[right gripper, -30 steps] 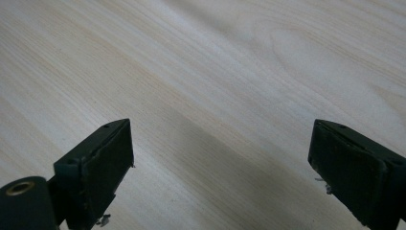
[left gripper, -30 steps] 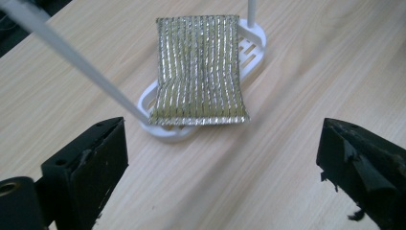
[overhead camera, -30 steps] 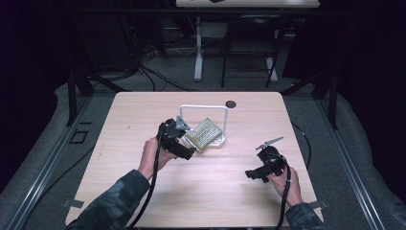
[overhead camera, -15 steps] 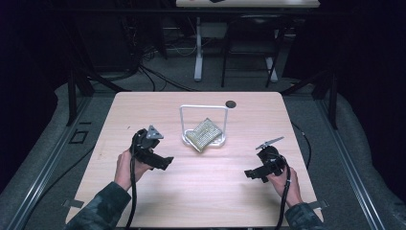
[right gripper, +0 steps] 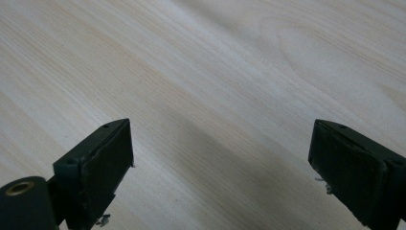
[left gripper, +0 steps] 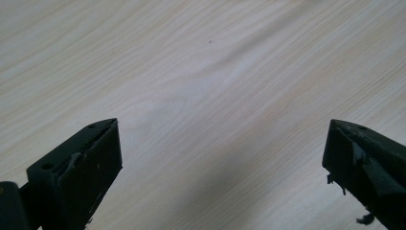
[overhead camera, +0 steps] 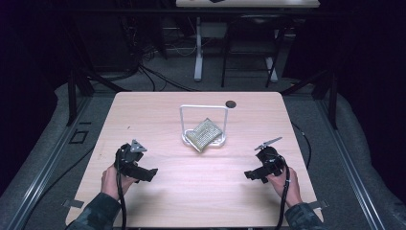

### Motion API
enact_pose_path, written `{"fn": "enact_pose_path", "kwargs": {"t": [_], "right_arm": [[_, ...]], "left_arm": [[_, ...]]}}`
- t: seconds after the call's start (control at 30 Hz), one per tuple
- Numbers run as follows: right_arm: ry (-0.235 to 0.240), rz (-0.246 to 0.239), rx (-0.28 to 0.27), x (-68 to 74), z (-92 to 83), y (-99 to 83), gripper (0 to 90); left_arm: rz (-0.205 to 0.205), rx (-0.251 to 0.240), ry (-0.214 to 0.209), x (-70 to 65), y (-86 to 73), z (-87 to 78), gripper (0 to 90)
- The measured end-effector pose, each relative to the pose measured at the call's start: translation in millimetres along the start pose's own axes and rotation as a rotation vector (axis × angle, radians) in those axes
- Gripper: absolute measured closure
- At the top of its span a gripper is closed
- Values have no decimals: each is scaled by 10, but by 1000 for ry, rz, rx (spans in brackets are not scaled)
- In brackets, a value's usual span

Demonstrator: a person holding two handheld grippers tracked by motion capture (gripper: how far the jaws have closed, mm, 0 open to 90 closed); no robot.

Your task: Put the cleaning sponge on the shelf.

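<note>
1. Pale wooden table (overhead camera: 201, 187) is seen beneath both grippers, jaws spread wide, nothing held.
2. Left gripper (overhead camera: 143, 173) and right gripper (overhead camera: 251, 175) are kept well apart from the glittery square pad (overhead camera: 205, 134), which is leaned in the white wire stand (overhead camera: 184, 122) at mid-table.
3. Small dark disc (overhead camera: 231, 103) is seen behind it.

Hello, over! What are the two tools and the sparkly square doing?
Left tool open, empty. Right tool open, empty. Sparkly square leaning in white frame, untouched. Nothing between.

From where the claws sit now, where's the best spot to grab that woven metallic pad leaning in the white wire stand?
Probably the pad's lower near corner, which juts past the stand's base toward the person. Come from the near side with the open left claw, one jaw on each flat face, since the pad leans tilted.
</note>
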State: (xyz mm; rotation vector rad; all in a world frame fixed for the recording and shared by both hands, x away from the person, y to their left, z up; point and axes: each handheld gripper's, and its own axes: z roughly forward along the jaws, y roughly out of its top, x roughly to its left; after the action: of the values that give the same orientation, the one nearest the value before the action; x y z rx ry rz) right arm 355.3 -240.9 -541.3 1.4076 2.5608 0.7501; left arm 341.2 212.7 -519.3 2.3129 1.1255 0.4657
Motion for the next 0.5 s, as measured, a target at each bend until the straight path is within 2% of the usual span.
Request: {"fn": "enact_pose_path", "kwargs": {"t": [0.23,0.5], "right_arm": [[6,-9,8,-1,11,4,76],[2,-5,6,-35,5,-5,83]], "left_arm": [[-1,67,5,84,-62,163,0],[9,81,-15,99,-57,224,0]]}}
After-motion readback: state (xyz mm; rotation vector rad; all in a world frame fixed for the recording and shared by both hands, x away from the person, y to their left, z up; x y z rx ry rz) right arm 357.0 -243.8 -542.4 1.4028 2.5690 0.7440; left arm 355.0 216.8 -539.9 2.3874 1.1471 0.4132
